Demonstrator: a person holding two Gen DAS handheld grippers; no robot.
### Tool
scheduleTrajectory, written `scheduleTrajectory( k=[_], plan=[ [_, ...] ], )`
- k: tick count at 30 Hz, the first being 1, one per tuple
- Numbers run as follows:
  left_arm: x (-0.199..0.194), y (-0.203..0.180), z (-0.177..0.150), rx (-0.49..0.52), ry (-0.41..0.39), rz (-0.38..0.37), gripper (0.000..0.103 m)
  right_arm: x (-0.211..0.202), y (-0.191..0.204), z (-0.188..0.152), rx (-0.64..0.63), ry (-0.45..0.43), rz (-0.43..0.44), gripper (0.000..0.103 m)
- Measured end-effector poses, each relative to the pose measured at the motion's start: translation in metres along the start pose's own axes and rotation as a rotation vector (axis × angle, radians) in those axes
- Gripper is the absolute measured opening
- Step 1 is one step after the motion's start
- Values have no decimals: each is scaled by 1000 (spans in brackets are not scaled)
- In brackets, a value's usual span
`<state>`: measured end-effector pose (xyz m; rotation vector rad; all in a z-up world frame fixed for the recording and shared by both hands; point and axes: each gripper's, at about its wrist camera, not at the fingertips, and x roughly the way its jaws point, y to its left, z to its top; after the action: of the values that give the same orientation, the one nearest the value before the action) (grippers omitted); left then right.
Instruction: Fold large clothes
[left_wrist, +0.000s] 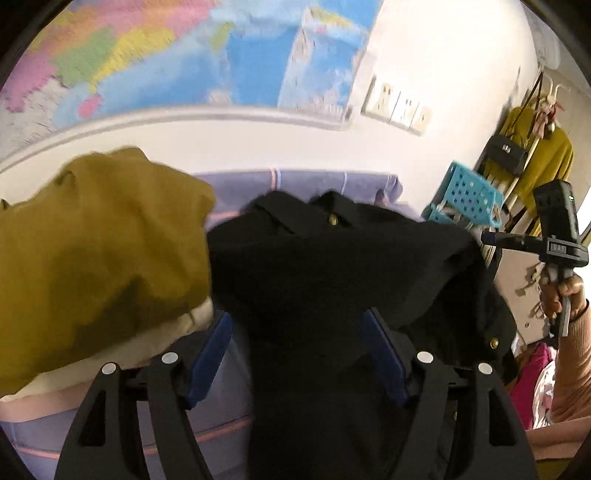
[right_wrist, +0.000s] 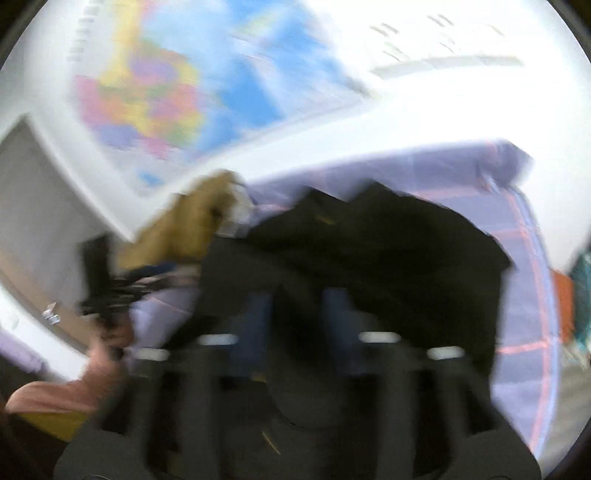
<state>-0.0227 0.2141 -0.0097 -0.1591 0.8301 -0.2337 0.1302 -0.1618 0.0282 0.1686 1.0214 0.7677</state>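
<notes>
A black garment with gold buttons lies spread on the lavender bed sheet. My left gripper hovers over its near part with the blue pads wide apart; black cloth lies between them without being pinched. A mustard garment is heaped to the left. My right gripper, held by a hand, sits off the garment's right edge. In the blurred right wrist view, the right gripper has its jaws apart above the black garment. The mustard garment and left gripper show on the left.
A coloured map hangs on the wall behind the bed. A turquoise perforated basket stands at the bed's right, with a rack holding a yellow garment and black bag behind it. A peach sleeve and pink items are lower right.
</notes>
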Motion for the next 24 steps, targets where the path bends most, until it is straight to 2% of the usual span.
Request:
scheduleTrajectory(
  k=[1,3,4,6,8,12,16,17,18,19,20,22,23,24],
  plan=[
    [8,-2,0,7,20,12,71,5,-7,-5,8,5,-39,75],
    [27,-8,-1,25,68,17,71,11,-17,-17,14,13,-30,76],
    [32,-9,-1,28,82,15,71,12,-17,-23,12,11,-32,80],
    [42,-14,-1,50,98,39,71,7,-19,-39,-13,-9,-40,83],
    [50,-16,2,62,107,70,71,2,-13,-49,-46,-23,-39,93],
    [64,-18,10,50,114,95,71,4,5,-72,-131,2,-70,96],
    [74,-15,13,39,108,150,71,12,17,-100,-251,34,-87,97],
    [77,-13,14,30,113,151,71,15,21,-104,-293,29,-112,94],
    [79,-12,15,24,112,164,71,18,21,-105,-316,26,-144,85],
    [80,-12,16,24,108,176,71,21,19,-102,-313,35,-162,52],
    [81,-11,17,25,102,196,71,22,12,-94,-274,55,-131,30],
    [81,-10,18,27,92,236,71,9,0,-74,-213,10,-64,20],
    [81,-10,18,27,86,250,71,0,-4,-63,-204,-21,-52,15],
    [81,-9,18,28,76,268,71,-11,-11,-45,-194,-64,-60,15]
  ],
)
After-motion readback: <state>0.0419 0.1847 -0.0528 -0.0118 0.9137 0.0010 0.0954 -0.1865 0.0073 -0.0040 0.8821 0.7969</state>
